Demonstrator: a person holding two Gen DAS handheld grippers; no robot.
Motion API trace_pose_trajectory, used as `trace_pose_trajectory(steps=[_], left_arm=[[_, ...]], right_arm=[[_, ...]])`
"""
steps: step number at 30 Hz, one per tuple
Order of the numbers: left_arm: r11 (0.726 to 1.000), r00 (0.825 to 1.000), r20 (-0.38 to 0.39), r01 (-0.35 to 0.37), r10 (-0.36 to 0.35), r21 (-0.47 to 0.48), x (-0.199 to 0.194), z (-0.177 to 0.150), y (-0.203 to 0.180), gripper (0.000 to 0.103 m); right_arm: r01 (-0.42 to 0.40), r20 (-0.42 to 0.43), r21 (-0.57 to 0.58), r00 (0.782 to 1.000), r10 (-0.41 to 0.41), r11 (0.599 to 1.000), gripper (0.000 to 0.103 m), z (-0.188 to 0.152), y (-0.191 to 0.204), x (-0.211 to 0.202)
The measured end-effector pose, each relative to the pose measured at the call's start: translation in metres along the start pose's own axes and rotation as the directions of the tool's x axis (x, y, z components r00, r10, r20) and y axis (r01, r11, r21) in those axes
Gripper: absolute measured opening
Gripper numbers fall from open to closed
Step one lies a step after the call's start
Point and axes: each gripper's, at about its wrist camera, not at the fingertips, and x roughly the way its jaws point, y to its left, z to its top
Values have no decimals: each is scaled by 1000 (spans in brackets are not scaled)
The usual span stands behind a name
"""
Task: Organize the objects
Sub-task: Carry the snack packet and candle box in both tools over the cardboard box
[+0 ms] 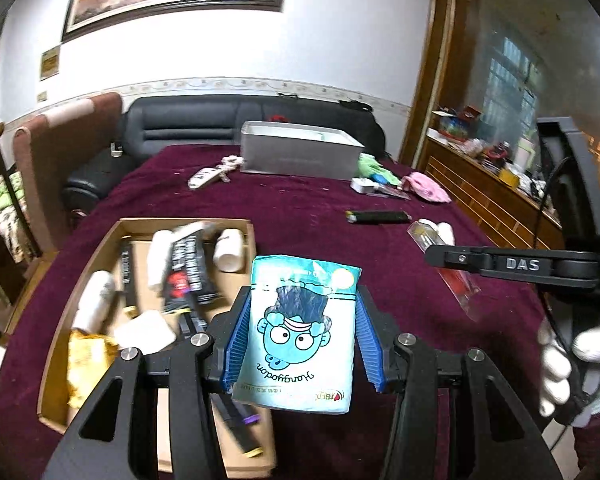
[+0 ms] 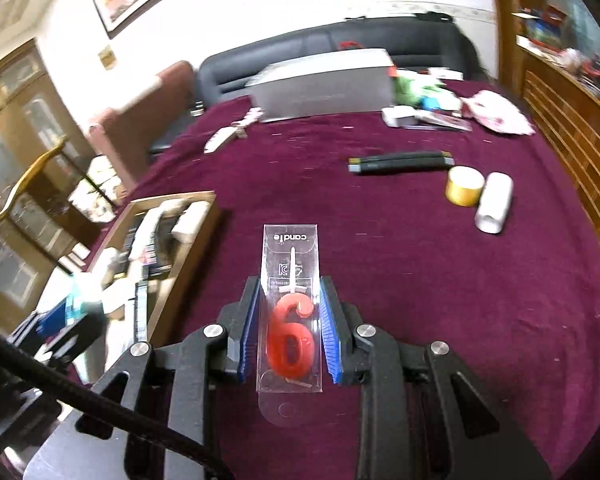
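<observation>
My left gripper (image 1: 302,320) is shut on a light blue snack pouch (image 1: 300,332) with a cartoon face, held above the table just right of the wooden tray (image 1: 100,248). The tray holds white bottles, black packets and a yellow wrapper. My right gripper (image 2: 290,300) is shut on a clear candle pack (image 2: 290,320) with a red number 6 inside, raised over the dark red tablecloth (image 2: 420,300). In the left wrist view the right gripper (image 1: 440,254) comes in from the right with the candle pack (image 1: 460,284) under it, a white-gloved hand (image 1: 580,364) on its handle.
A grey box (image 1: 300,152) stands at the far side of the table. On the cloth lie a black bar (image 2: 400,161), a yellow tape roll (image 2: 464,186), a white bottle (image 2: 494,202), a white remote (image 1: 206,176) and a pink cloth (image 1: 428,186). A dark sofa (image 1: 188,120) sits behind.
</observation>
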Motion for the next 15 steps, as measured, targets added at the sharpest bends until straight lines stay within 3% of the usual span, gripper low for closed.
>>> trace_pose_trajectory(steps=[15], left_arm=[[980,982,-64,-183,178,-75,17,-13,86,43]], right_arm=[[-181,-122,-111,978,167,977,26,5,110,49]])
